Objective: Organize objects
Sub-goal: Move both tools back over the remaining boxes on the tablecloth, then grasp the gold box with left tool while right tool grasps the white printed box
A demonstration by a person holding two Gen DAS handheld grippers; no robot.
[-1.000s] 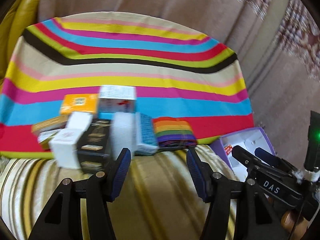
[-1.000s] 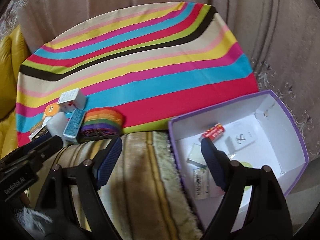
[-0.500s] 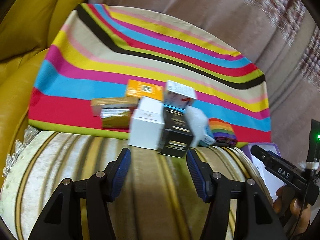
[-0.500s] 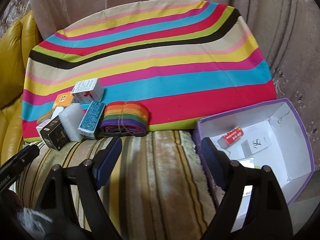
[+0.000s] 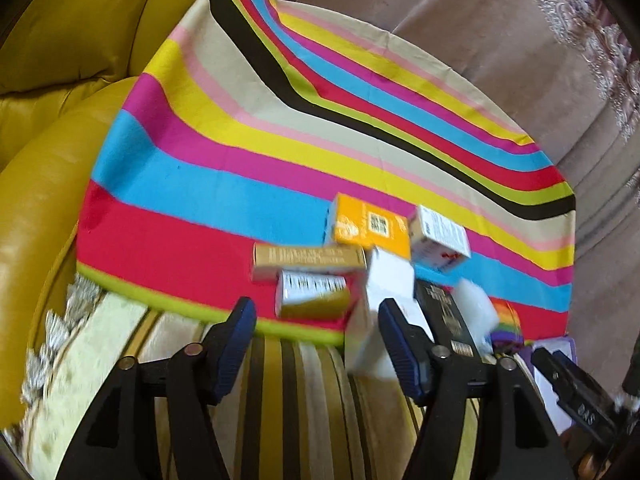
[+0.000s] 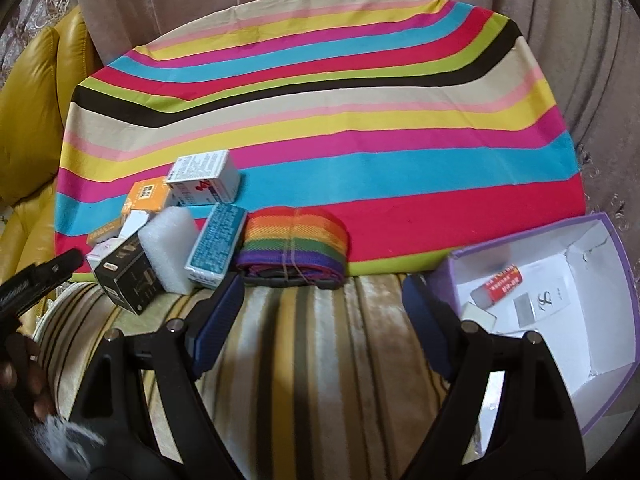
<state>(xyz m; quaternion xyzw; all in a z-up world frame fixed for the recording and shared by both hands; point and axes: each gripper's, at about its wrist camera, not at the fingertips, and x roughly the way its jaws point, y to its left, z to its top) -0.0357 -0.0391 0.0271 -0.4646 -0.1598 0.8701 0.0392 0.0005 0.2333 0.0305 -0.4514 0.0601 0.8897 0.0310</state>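
Observation:
A cluster of small boxes lies on the striped cloth: an orange box, a gold box, a yellow-white box, a white box, a black box, a white foam block, a blue box and a red-and-white box. A rainbow strap roll lies beside them. A purple-rimmed white box at right holds a few small items. My left gripper is open and empty before the cluster. My right gripper is open and empty before the strap roll.
A yellow leather sofa rises at the left. A striped plush cover lies under both grippers. Beige curtains hang behind the cloth.
The left gripper has swung left, so the box cluster now sits right of its centre. The right gripper has also turned left, bringing the strap roll and boxes nearer centre. Both stay open.

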